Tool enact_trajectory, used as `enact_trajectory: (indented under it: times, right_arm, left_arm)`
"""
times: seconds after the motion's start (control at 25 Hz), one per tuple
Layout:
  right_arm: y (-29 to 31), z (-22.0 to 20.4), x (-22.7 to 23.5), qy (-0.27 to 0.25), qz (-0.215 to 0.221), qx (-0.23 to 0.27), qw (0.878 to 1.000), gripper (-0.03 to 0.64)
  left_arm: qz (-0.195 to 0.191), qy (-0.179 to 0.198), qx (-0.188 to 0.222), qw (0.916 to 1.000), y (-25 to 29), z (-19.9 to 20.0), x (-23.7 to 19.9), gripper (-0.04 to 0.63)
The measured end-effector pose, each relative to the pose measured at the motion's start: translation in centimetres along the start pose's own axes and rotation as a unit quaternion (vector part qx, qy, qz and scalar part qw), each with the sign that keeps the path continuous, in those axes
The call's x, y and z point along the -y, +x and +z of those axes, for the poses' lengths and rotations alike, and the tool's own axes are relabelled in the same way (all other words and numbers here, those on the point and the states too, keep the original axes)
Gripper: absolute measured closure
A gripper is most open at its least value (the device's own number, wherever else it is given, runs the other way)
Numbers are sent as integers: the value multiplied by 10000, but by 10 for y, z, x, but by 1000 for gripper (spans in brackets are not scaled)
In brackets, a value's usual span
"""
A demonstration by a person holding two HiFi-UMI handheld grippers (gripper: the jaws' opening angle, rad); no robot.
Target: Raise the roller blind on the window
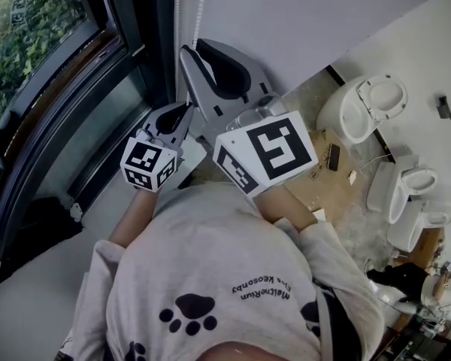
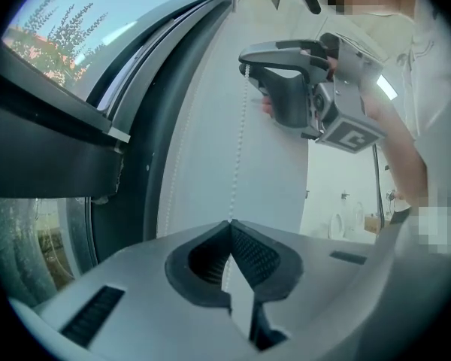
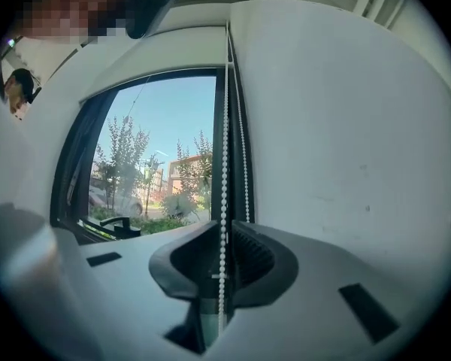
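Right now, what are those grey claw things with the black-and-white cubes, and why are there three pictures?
A person holds a grabbing tool in each hand. One picture comes from a camera on the person's head, looking down. Each of the other two comes from a camera riding on one tool. The left hand-held gripper is shut on the white bead chain, which works the blind beside the window. The right hand-held gripper is higher up; the chain runs between its jaws, which stand slightly apart. The cubes are parts of the tools. There is no table here, only the window and a white wall.
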State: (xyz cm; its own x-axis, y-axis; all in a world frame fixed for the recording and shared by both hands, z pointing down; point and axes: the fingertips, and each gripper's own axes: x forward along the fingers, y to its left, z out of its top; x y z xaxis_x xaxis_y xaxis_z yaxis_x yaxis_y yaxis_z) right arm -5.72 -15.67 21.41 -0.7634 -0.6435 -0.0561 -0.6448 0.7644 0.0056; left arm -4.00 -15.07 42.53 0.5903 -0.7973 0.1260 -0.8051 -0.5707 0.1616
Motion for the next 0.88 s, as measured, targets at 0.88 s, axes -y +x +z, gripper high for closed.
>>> enact_trajectory:
  times: [0.88]
  right_arm:
    - [-4,-66,-1,-198,-158,-386,9989,606]
  left_arm:
    - [182,-20,-537,9984,-1,-75,-6,586]
